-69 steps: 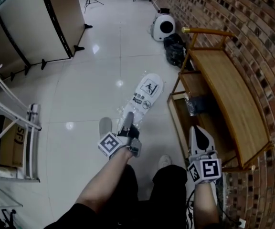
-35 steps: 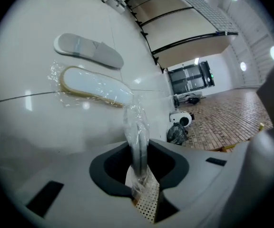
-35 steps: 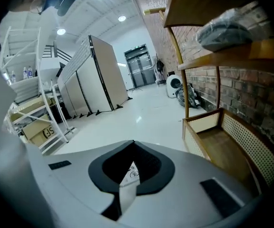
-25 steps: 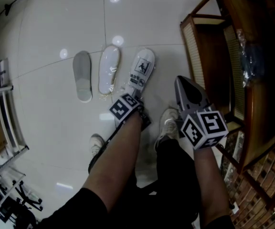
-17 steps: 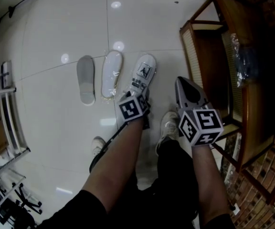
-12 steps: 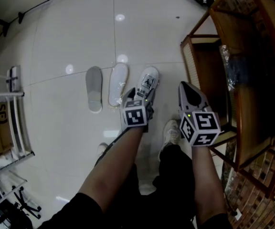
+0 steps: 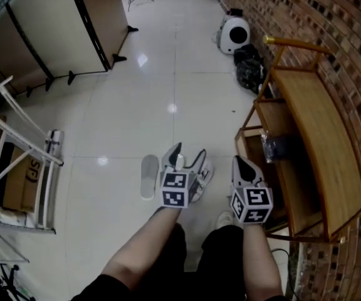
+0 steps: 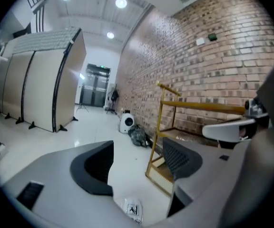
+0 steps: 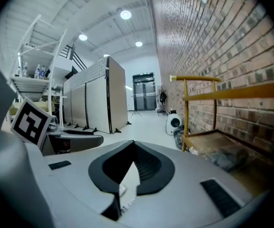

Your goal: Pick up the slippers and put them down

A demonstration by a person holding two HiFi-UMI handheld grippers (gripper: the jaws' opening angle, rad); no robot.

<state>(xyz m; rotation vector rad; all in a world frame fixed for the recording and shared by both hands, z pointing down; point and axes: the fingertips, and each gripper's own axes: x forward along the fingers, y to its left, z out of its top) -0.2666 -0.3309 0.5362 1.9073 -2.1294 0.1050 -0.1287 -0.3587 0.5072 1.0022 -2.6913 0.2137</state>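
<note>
Three slippers lie side by side on the white floor. The grey slipper [image 7: 148,175] shows whole; a plastic-wrapped white slipper with a label [image 7: 203,173] peeks out from behind my left gripper [image 7: 188,150], and the third is hidden. The left gripper hangs well above them, open with nothing between its jaws, which have just been closing a little. In the left gripper view the left gripper [image 8: 137,148] frames the labelled slipper [image 8: 133,210] far below. My right gripper [image 7: 237,160] is level with it to the right, shut and empty. Its tips [image 9: 133,144] meet in the right gripper view.
A wooden bench with a lower shelf [image 7: 312,130] stands along the brick wall at the right. A black bag [image 7: 251,68] and a white round device [image 7: 234,35] lie beyond it. A metal rack [image 7: 17,162] and partition panels [image 7: 49,30] are at the left.
Both grippers have risen from floor level, the left farther and rolling its cube upright. The slippers stay on the floor, now smaller and partly hidden. The head view has tilted up toward the room.
</note>
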